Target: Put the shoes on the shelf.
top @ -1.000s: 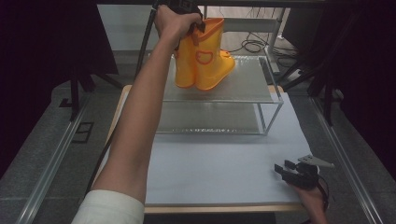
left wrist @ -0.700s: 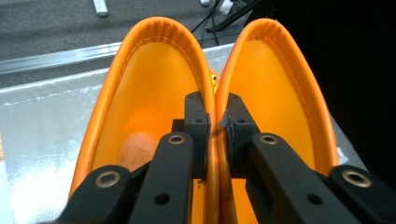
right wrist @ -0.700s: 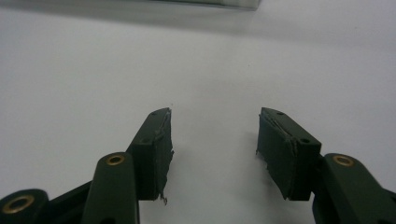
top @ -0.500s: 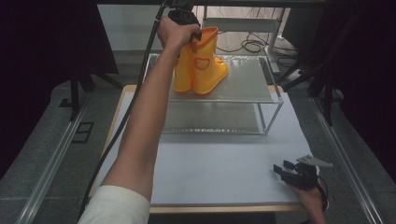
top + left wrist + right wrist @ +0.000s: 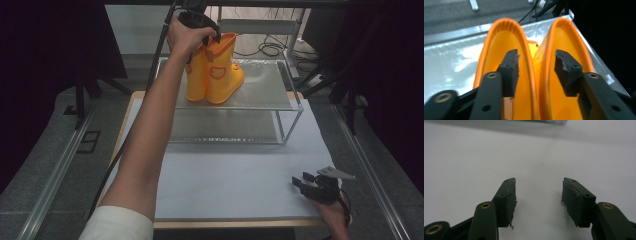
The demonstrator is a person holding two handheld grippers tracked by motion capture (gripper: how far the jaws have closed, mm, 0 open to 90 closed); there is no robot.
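Observation:
A pair of orange rubber boots (image 5: 215,75) stands upright, side by side, on the top shelf of a metal rack (image 5: 265,90). My left gripper (image 5: 212,42) hangs over their openings. In the left gripper view one jaw sits inside the left boot (image 5: 499,45) and the other inside the right boot (image 5: 571,37). The left gripper (image 5: 536,56) has just been opening; the boots' two touching walls stand between the pads, which are clear of them. My right gripper (image 5: 300,180) rests open on the white table (image 5: 240,170), and nothing lies between its fingers (image 5: 537,182).
The rack has a lower shelf (image 5: 225,127) and thin metal posts at its corners. Cables (image 5: 270,50) lie on the floor behind it. Dark curtains border both sides, and rails run along the table's left and right.
The boots went from tilted in the left gripper's hold to standing flat on the top shelf. The left hand shifted slightly. The right gripper stayed where it was.

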